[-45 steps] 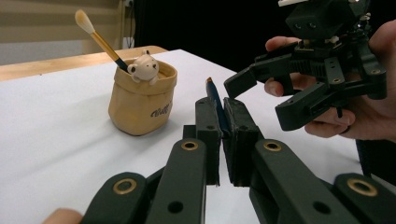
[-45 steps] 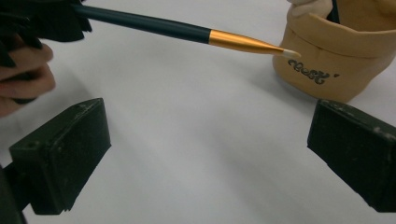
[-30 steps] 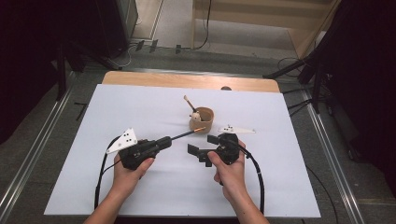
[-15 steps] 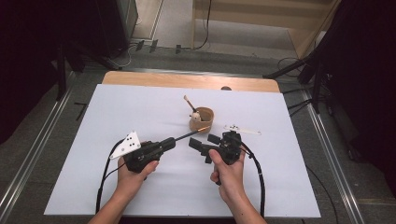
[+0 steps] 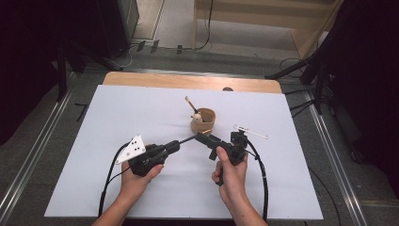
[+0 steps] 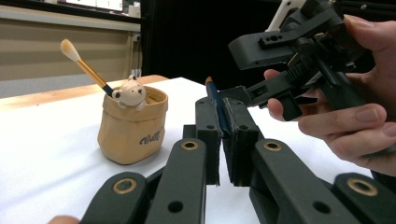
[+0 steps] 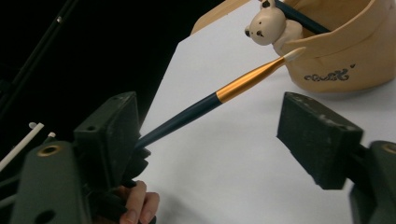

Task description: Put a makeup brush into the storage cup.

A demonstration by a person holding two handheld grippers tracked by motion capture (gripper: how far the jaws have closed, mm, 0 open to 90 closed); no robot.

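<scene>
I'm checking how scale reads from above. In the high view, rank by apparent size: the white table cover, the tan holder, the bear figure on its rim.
1. White table cover, by far the largest.
2. Tan holder.
3. Bear figure, smallest, perched on the holder's rim.

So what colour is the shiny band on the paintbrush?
Gold-orange, on the paintbrush, clearest in the right gripper view.
</scene>
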